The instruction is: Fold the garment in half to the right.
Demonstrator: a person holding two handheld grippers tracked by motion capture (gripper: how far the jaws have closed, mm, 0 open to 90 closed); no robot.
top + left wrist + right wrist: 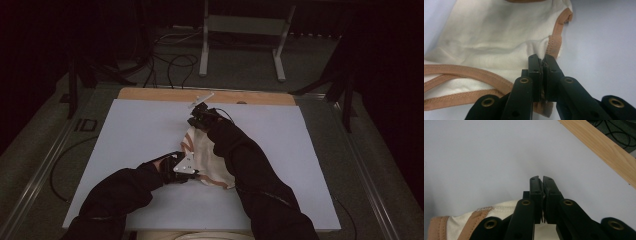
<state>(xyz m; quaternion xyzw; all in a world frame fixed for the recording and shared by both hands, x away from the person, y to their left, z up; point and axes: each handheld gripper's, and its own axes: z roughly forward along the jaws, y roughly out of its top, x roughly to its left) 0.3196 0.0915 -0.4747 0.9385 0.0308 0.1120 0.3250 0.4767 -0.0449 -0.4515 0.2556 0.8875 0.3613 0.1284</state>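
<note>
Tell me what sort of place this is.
Probably a lab or recording workspace, not a home: a white sheet covers a wooden table, loose cables trail over the dark floor, and a bare metal stand sits behind. A cream garment is being handled.

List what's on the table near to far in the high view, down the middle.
Left gripper shut on the near edge of the cream garment → right gripper shut on its far edge → bare white sheet → wooden table edge.
</note>
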